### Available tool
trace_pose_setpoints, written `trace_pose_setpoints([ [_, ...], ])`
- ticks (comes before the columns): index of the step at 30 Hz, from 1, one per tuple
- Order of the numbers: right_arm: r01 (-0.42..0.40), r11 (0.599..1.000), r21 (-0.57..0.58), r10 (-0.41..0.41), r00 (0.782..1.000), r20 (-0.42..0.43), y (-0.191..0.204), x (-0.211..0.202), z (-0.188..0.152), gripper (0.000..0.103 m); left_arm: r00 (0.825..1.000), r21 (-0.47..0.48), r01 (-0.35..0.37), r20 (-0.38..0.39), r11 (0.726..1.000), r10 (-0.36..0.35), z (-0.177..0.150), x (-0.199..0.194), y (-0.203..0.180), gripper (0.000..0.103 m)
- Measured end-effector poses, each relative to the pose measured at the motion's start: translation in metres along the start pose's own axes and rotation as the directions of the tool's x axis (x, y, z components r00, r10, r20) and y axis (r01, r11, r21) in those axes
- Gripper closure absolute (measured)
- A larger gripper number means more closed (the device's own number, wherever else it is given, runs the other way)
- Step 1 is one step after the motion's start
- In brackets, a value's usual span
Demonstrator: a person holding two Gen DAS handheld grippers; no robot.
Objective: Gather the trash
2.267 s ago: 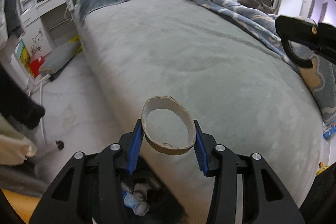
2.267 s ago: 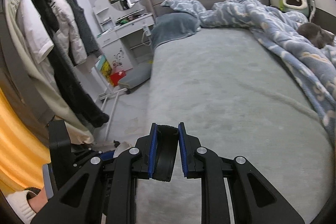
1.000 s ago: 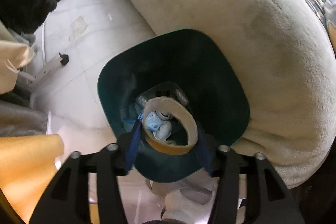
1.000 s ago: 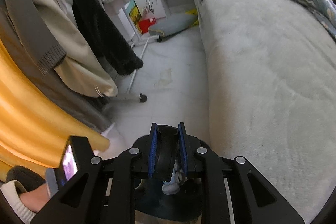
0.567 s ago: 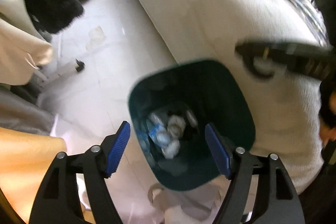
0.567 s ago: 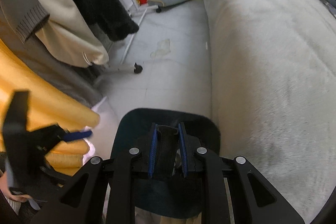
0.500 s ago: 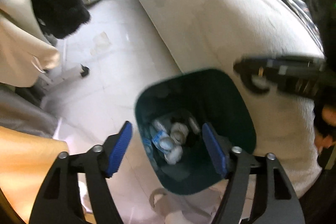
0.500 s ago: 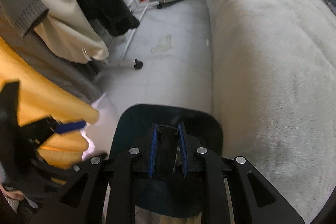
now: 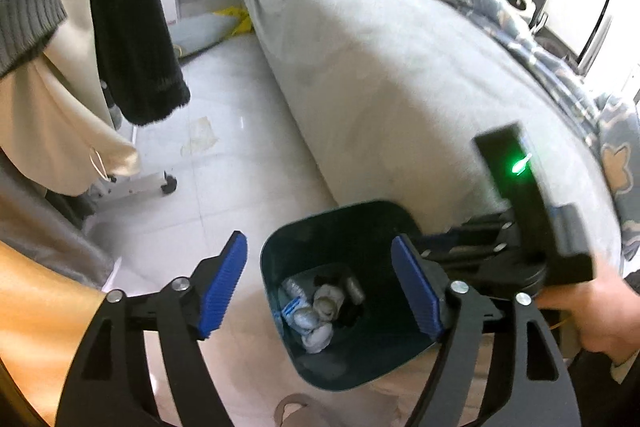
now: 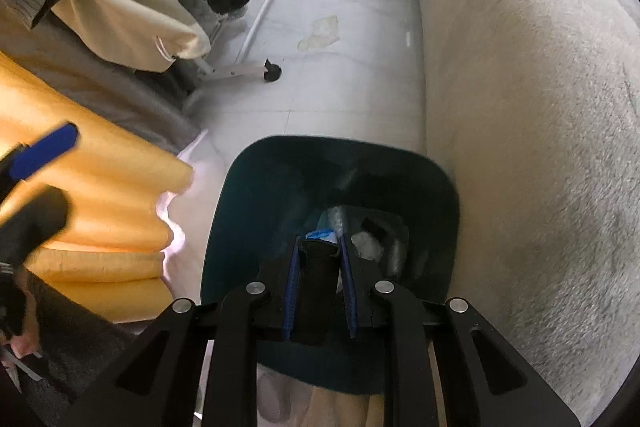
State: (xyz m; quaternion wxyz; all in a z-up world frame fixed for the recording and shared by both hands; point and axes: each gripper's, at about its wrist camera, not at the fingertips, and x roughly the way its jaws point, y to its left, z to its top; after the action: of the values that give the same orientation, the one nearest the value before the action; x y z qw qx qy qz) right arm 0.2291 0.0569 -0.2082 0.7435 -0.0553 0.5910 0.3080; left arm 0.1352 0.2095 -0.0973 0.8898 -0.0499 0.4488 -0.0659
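Observation:
A dark teal bin point(image 9: 360, 223) stands on the floor against the bed, with crumpled wrappers and other trash point(image 9: 316, 307) at its bottom. My left gripper point(image 9: 316, 243) hovers above it, jaws opening wide, nothing between the blue pads. A pale ring-shaped piece point(image 9: 327, 301) lies among the trash. In the right wrist view my right gripper point(image 10: 318, 247) points down into the bin point(image 10: 280, 187), shut on a black object point(image 10: 316, 279). The right gripper's body point(image 9: 504, 259) shows at the right of the left wrist view, with a hand point(image 9: 600, 315) on it.
The grey bed point(image 9: 400, 87) runs along the bin's right side. Coats and a black garment point(image 9: 132, 27) hang at the left over a wheeled rack foot point(image 9: 169, 183). Yellow fabric point(image 10: 100, 207) bulges by the bin's left side. Pale tiled floor point(image 9: 224, 167) lies between them.
The left gripper let the cardboard ring drop into the bin, spread its jaws and rose. The right gripper, still holding the black object, came down over the bin.

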Motion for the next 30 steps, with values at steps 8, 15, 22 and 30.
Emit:
trace_pose_setpoints([
  [8,0.020,1.000,-0.020,-0.020,1.000,-0.022,0.009,-0.004,-0.006,0.073,0.988,0.028,-0.068,0.142,0.997,0.063,-0.001,-0.035,-0.017,0.011],
  [15,0.042,0.999,-0.029,-0.042,0.999,0.015,0.012,-0.017,-0.022,0.048,0.951,0.029,-0.121,0.290,0.992,0.108,-0.006,-0.077,-0.032,0.005],
  [22,0.101,0.993,-0.060,-0.093,0.987,0.130,0.018,-0.060,-0.039,0.043,0.937,0.008,-0.139,0.326,0.990,0.129,-0.020,-0.100,-0.046,0.003],
  [30,0.179,0.983,-0.032,-0.159,0.933,0.323,0.012,-0.131,-0.061,0.027,0.921,-0.014,-0.166,0.354,0.986,0.161,-0.031,-0.117,-0.066,0.003],
])
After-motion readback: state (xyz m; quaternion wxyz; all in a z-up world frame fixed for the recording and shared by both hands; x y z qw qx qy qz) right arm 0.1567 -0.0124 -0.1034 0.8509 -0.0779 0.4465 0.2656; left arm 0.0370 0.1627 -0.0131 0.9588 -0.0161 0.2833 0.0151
